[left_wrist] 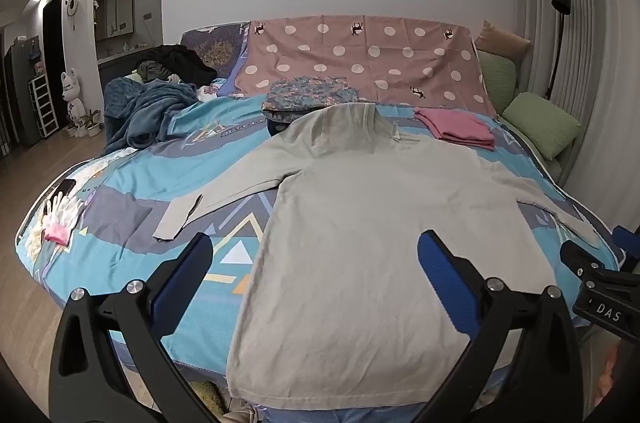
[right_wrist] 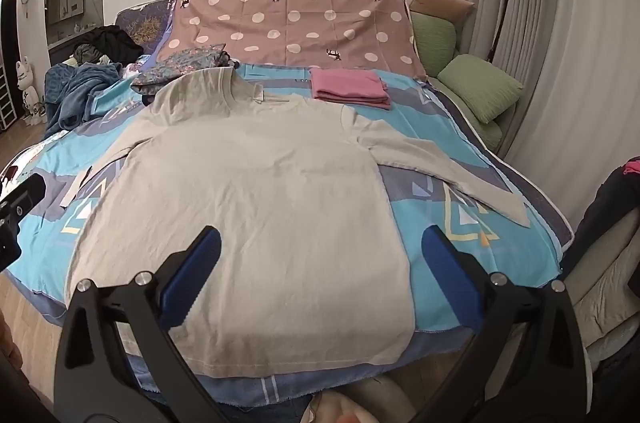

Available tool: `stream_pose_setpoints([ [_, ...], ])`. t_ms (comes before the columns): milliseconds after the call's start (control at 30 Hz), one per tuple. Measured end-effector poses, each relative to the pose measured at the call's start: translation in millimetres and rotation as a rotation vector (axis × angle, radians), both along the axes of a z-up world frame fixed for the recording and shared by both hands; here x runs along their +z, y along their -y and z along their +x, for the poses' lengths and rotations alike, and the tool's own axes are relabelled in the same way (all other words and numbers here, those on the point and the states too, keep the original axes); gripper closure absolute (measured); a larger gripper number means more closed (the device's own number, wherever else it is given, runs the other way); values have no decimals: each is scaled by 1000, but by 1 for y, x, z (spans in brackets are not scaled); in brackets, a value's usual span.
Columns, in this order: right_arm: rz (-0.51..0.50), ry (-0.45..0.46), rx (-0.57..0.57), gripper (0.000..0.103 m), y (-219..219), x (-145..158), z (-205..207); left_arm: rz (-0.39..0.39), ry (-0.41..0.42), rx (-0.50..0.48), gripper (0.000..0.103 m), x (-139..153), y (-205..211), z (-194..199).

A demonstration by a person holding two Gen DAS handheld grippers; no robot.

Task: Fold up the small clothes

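A pale grey long-sleeved shirt point(left_wrist: 372, 223) is lying flat on the bed point(left_wrist: 168, 159), collar toward the headboard and hem at the near edge, its long axis running straight away from both grippers; the left gripper point(left_wrist: 316, 255) is hovering over the hem's left side, the right gripper point(right_wrist: 320, 247) over its right side, each with jaws spread wide and gripping nothing; either sleeve is stretching outward toward its nearer gripper; a folded pink garment point(right_wrist: 348, 88) is resting beyond.
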State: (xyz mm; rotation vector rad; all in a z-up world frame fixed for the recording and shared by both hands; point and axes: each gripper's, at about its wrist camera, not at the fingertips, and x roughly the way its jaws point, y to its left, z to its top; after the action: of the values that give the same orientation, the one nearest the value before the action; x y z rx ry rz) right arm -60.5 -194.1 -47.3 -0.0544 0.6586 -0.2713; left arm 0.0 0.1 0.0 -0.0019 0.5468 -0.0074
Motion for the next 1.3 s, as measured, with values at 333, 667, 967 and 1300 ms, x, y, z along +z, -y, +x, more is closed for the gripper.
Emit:
stream_pose_setpoints([
  [333, -4, -10, 18, 2, -4, 0, 2, -1, 5, 8, 1, -2, -3, -2],
  [667, -7, -13, 20, 2, -5, 0, 3, -1, 3, 8, 1, -1, -2, 1],
  [967, -4, -11, 13, 2, -3, 0, 2, 4, 3, 4, 1, 0, 1, 1],
  [1300, -2, -13, 13, 2, -1, -1, 3, 4, -1, -10, 1, -2, 5, 0],
])
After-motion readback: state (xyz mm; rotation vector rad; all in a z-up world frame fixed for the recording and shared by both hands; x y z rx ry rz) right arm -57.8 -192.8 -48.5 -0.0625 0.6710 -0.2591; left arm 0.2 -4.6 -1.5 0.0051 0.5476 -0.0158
